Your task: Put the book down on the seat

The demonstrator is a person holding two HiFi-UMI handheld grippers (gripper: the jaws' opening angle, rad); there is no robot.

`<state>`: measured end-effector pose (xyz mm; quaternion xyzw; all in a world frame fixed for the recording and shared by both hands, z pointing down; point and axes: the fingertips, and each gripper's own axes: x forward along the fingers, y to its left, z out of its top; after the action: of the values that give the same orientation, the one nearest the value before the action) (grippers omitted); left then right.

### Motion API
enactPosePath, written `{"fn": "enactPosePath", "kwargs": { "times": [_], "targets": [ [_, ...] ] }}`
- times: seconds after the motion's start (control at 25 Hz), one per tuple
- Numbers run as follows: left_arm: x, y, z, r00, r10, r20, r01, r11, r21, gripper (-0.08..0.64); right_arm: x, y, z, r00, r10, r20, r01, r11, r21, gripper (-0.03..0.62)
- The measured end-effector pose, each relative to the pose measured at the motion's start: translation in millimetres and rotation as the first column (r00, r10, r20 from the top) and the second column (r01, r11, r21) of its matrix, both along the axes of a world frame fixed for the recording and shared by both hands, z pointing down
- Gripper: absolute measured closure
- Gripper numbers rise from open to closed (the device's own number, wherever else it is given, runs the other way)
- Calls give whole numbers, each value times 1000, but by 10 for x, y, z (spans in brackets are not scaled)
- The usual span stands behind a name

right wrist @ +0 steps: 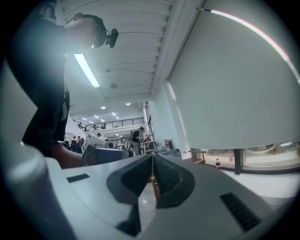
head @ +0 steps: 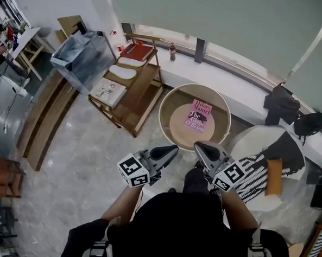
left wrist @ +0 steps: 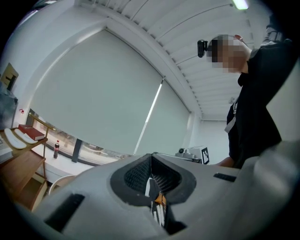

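Note:
A pink book (head: 198, 115) lies flat, cover up, on the beige cushion of a round tub seat (head: 170, 102) in the head view. Nothing touches it. My left gripper (head: 172, 150) is shut and empty, held level just in front of the seat's near rim, short of the book. Beside it my right gripper (head: 199, 147) is also shut with nothing in it, its tips close to the left one's. In the left gripper view the jaws (left wrist: 151, 157) meet with no gap. The right gripper view shows its jaws (right wrist: 152, 158) pressed together the same way.
A low wooden rack (head: 131, 99) left of the seat holds a red book (head: 137, 51) and a magazine (head: 109, 90). A cola bottle (head: 172, 51) stands on the window ledge. A white chair with a striped cushion (head: 265, 161) is at right, a black bag (head: 281, 102) behind it.

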<state>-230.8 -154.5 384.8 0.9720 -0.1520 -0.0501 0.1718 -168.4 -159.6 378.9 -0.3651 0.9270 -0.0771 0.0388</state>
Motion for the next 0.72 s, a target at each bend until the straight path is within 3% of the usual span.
{"fn": "enactPosePath", "kwargs": {
  "times": [0.28,0.52,0.72],
  "targets": [
    [541,-781,-180,999,10,48,-11,1000,17,535,487,-834,-100,998,9,61,-10,1000,17,561],
    [908,-1391,-336,996,-27,82,23,998,50,535,868,-1424,-117,996,-19,84,18,1000,20,561],
    [1147,-1815,-330,995,-31,93,28,999,34,535,1242,-1846,-60,995,-3,104,2,1000,9,561]
  ]
}}
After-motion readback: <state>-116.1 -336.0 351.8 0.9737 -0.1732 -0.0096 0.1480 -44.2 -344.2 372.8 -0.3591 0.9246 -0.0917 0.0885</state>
